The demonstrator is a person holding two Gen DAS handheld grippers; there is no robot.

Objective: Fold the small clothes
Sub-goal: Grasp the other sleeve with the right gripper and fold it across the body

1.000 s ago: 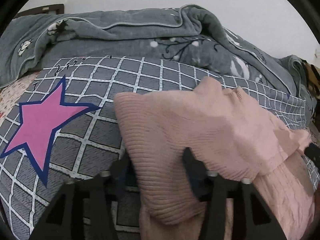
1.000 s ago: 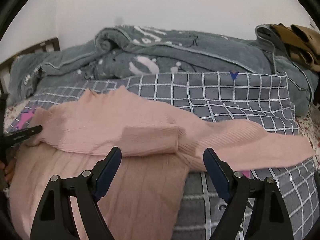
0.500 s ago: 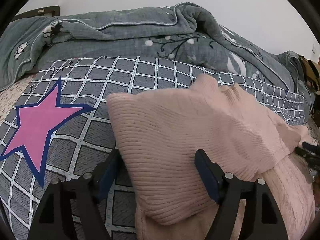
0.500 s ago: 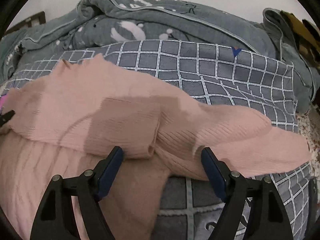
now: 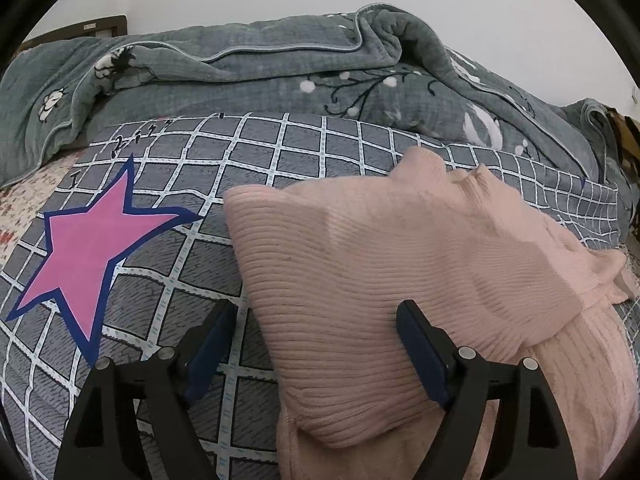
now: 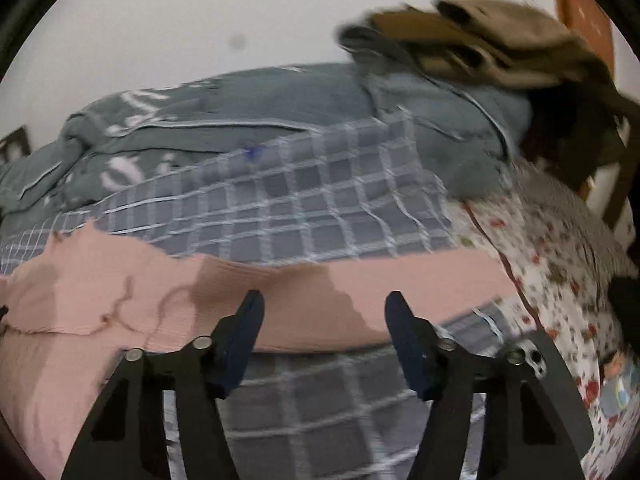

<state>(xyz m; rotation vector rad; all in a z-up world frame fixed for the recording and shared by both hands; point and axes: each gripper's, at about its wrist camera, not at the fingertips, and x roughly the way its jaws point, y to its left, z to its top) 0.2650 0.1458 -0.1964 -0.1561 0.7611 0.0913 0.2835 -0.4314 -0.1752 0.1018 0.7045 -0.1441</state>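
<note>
We see the left tongs spreading, clear of the pink sweater whose folded edge lies between them. The right tongs are narrowing, unclamped, above its outstretched sleeve on the quilt.

The sweater lies on the checked cover spread over the bed, right of the star. Behind them, the quilt is heaped along the bed's far edge.

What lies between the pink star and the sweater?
Only bare checked blanket separates the pink star from the sweater, as the left wrist view shows; the left gripper's left finger reaches over that strip.
</note>
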